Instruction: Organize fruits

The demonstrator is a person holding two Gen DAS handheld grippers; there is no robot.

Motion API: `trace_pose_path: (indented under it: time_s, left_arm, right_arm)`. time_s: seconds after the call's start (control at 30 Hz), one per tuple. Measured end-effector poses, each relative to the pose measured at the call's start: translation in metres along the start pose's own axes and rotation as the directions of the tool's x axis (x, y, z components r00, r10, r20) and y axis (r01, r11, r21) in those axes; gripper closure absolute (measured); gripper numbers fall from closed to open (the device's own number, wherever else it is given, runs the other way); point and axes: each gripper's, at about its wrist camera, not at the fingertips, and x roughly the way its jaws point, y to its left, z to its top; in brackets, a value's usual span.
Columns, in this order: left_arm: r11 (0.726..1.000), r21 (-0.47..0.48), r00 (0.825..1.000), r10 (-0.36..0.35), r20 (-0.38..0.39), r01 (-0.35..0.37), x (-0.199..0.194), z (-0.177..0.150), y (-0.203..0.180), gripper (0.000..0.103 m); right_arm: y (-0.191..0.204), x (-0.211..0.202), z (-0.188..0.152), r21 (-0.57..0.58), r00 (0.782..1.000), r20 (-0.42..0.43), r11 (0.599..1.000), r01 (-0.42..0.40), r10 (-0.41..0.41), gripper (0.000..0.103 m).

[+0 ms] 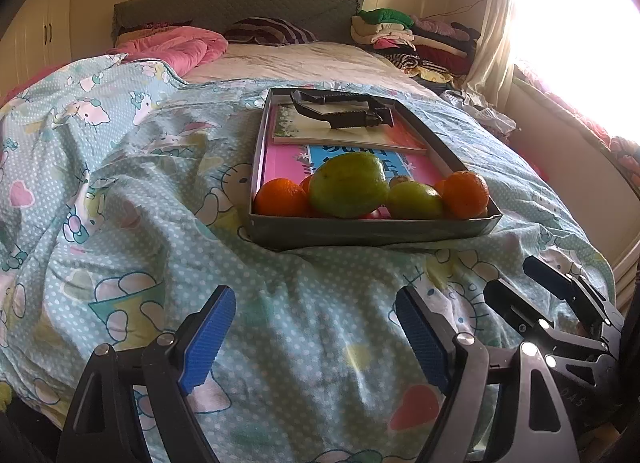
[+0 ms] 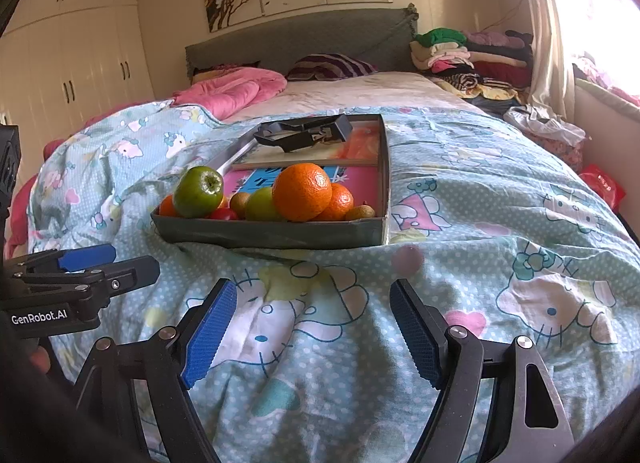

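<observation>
A shallow grey box [image 1: 372, 227] [image 2: 272, 234] sits on the bed and holds fruit at its near end. In it are a big green apple [image 1: 348, 185] [image 2: 198, 191], a smaller green fruit [image 1: 414, 199] [image 2: 262, 205], oranges [image 1: 466, 194] [image 2: 302, 191], a small red fruit [image 2: 224, 214] and brown kiwis [image 2: 239, 203]. My left gripper [image 1: 316, 339] is open and empty, low over the quilt in front of the box. My right gripper [image 2: 312, 335] is open and empty, beside it to the right. Each gripper shows in the other's view: the right one [image 1: 560, 303], the left one [image 2: 92, 267].
Books [image 1: 344, 131] and a black clamp tool [image 1: 340, 111] [image 2: 304, 131] lie in the far part of the box. The Hello Kitty quilt [image 1: 160, 191] covers the bed. A pink duvet [image 2: 232, 91], a striped pillow and piled clothes [image 2: 468, 59] lie beyond. A bright window is at right.
</observation>
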Motion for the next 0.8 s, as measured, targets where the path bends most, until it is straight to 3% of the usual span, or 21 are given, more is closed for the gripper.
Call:
trace_pose_path:
  time_s: [0.57, 0.8]
  left_arm:
    - [1.0, 0.0, 1.0, -0.006, -0.002, 0.006, 0.0, 0.0, 0.001, 0.021]
    - [0.999, -0.038, 0.999, -0.005, 0.041, 0.006, -0.008, 0.009, 0.017, 0.021]
  right_arm:
    - [-0.004, 0.001, -0.001, 0.018, 1.0, -0.006, 1.0, 0.009, -0.009, 0.023]
    - [-0.019, 0.001, 0.002, 0.085, 1.0, -0.003, 0.996, 0.009, -0.009, 0.023]
